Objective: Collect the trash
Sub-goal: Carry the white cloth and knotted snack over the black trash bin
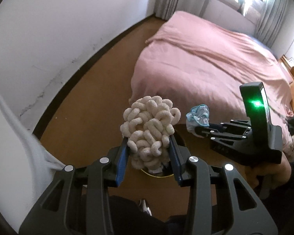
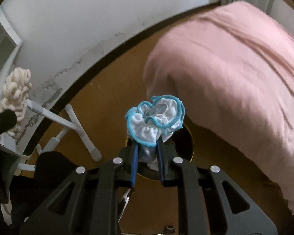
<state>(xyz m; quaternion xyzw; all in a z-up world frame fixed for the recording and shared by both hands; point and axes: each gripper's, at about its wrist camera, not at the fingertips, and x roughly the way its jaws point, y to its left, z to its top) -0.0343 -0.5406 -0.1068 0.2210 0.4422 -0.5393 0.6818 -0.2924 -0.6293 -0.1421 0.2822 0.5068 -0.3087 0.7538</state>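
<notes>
1 yarn wad point(image 1: 150, 131), 1 cloth point(image 2: 155, 120), 1 bed point(image 1: 205, 58)

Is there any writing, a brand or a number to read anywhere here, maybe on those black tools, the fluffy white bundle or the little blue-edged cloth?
None: no readable text in either view.
Right gripper: faint raised marks on its black body, too blurred to read; a green light, no sign.
Fluffy white bundle: no label.
Blue-edged cloth: no label.
Pink bedcover: plain.

I find no legible text, label, brand or number in either wrist view. Only sign: a green light glowing on the right gripper's point(image 1: 200, 132) housing, unlettered.
</notes>
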